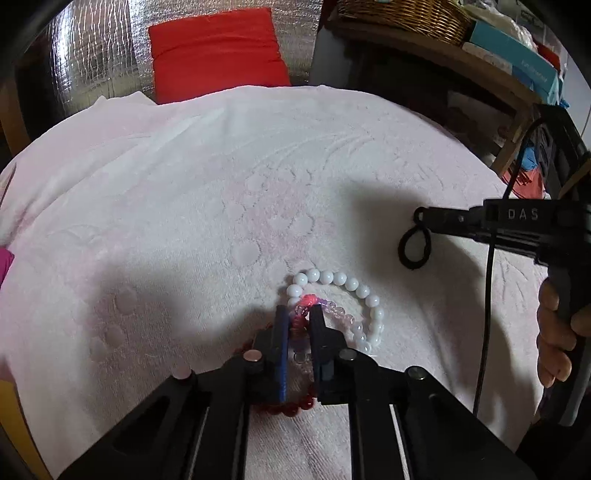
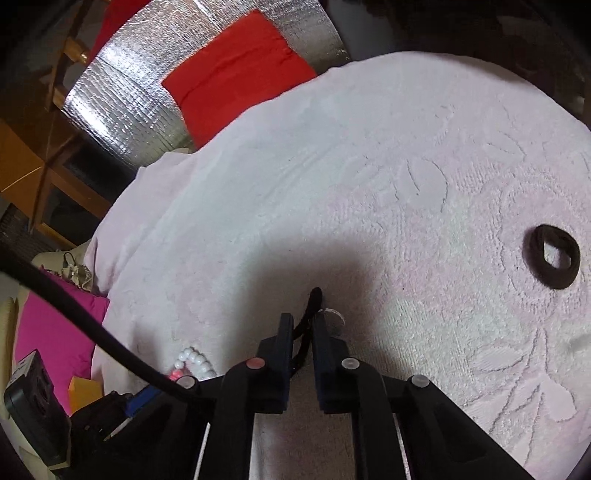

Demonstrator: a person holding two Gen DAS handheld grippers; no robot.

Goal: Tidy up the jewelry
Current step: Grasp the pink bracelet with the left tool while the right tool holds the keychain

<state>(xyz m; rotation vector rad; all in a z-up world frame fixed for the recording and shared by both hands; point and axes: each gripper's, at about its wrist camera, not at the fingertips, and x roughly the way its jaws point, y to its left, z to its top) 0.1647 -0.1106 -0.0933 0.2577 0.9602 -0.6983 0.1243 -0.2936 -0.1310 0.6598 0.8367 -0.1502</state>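
In the left wrist view my left gripper (image 1: 299,314) is shut on a pink and clear bead bracelet (image 1: 332,308) on the white towel (image 1: 221,192). A white bead bracelet (image 1: 354,284) loops around it, and a dark red bead bracelet (image 1: 291,406) lies under the fingers. My right gripper (image 1: 419,214) hangs at the right, shut on a thin black hair tie (image 1: 413,247). In the right wrist view the right gripper (image 2: 301,319) pinches that black tie (image 2: 308,317) above the towel (image 2: 332,166). A thick dark brown hair tie (image 2: 554,256) lies on the towel at the right.
A red cushion (image 1: 218,51) and silver foil backing (image 1: 96,55) stand behind the towel. A wicker basket (image 1: 402,14) and boxes sit on a wooden shelf at the back right. A magenta cloth (image 2: 55,332) lies off the towel's left edge.
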